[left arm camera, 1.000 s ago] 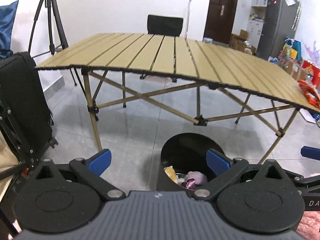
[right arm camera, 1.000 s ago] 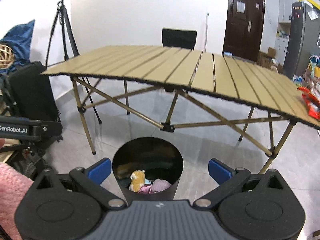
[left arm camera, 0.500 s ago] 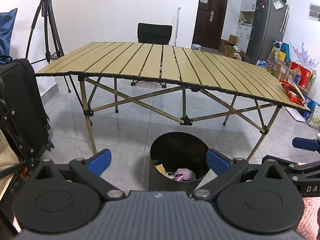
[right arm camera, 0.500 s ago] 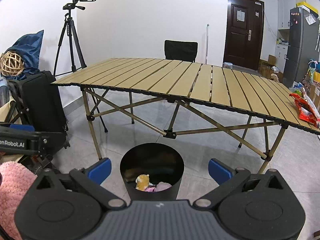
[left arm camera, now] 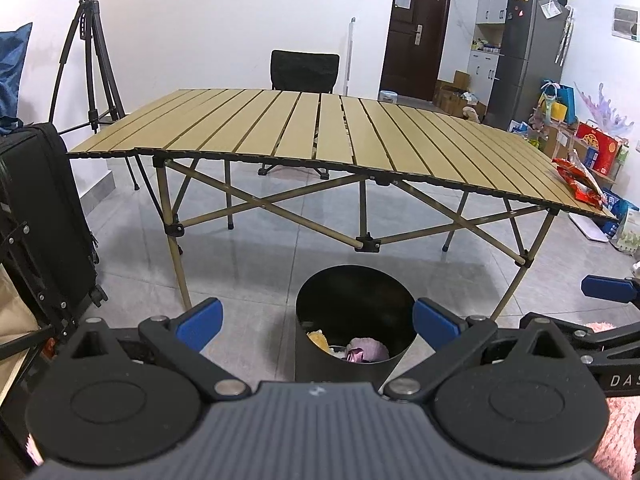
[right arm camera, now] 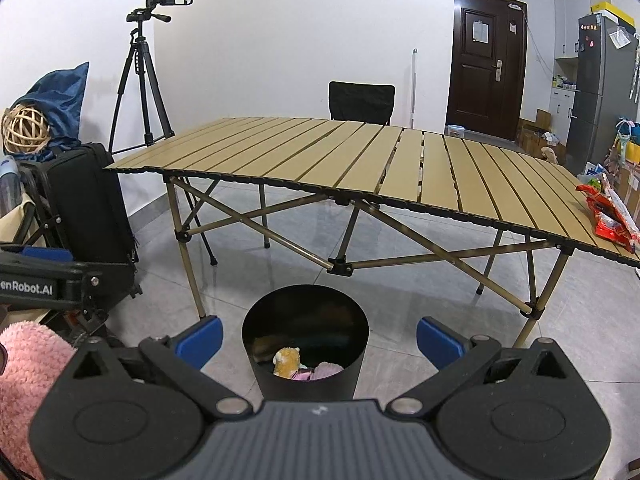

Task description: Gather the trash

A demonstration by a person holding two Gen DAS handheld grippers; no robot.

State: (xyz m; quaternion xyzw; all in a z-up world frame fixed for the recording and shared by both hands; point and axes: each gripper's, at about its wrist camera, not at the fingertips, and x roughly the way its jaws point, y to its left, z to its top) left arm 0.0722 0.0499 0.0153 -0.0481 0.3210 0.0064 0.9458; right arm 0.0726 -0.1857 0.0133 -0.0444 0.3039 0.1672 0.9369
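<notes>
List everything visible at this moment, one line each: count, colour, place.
Folding table: one, tan slats, centre.
Trash bin: one, black, floor in front of table, trash inside.
Snack wrappers: red, table's right end; count unclear.
Chair: one, black, behind table.
Tripod: one, black, left by wall, camera on top.
Suitcase: one, black, left.
Door: one, dark brown, back wall.
Fridge: one, grey, right.
Left gripper: black, blue pads, open, empty.
Right gripper: same, open, empty.
Pink sleeve: lower left.
</notes>
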